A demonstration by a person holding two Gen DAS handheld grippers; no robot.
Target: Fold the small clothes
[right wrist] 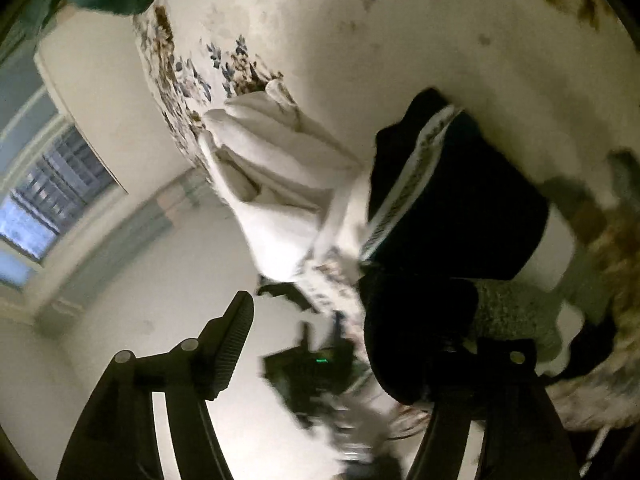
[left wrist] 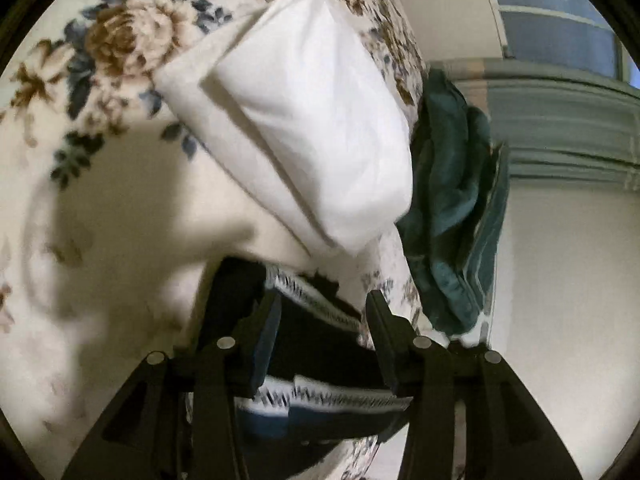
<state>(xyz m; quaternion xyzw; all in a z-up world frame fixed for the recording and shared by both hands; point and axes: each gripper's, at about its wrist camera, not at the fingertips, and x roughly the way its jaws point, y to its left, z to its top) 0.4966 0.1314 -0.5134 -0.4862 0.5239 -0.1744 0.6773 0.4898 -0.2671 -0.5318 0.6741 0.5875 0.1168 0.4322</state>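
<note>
A dark garment with a white patterned band lies on the floral bedspread near its edge. My left gripper hovers just over it. The jaws stand apart, the cloth lies between and under them, and neither pad presses on it. In the right wrist view the same dark garment lies bunched, with a grey speckled piece beside it. My right gripper is wide open. Its left finger hangs over the floor, and its right fingertip is hidden behind the dark cloth.
A folded white cloth rests on the bedspread beyond the garment. A teal cloth hangs at the bed's edge. Pale floor and a window lie past the edge. The left gripper's body shows blurred.
</note>
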